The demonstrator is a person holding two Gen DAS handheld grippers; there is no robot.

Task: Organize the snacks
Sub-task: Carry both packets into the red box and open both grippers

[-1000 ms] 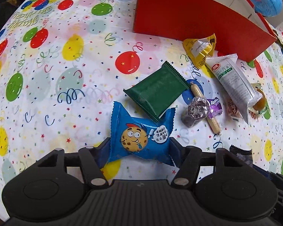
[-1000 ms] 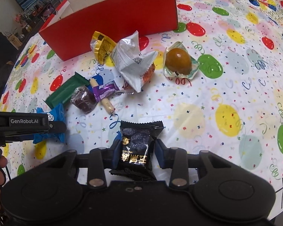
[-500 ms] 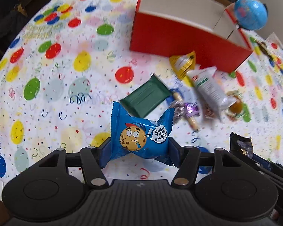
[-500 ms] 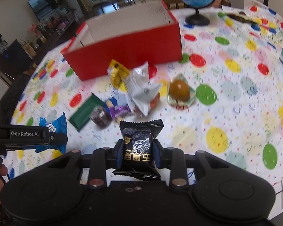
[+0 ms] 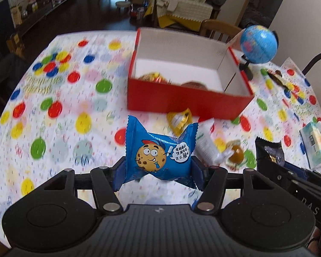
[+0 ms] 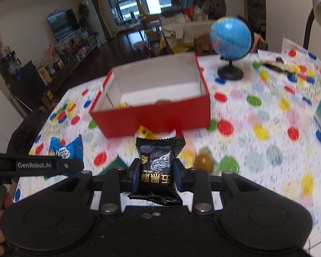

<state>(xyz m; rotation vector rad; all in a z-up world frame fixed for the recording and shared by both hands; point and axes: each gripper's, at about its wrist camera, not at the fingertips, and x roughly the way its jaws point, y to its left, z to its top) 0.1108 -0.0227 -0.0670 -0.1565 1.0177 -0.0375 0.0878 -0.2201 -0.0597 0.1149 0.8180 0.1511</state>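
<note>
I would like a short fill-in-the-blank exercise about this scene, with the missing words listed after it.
1. The left hand-held gripper is shut on a ____ cookie packet.
2. The right hand-held gripper is shut on a ____ snack packet.
3. The open box on the table is ____ on the outside.
4. Beside the box stands a small blue ____ on a black stand.

Missing words: blue; black; red; globe

A home living room: television (image 6: 63,26), dining table (image 6: 267,150).
</note>
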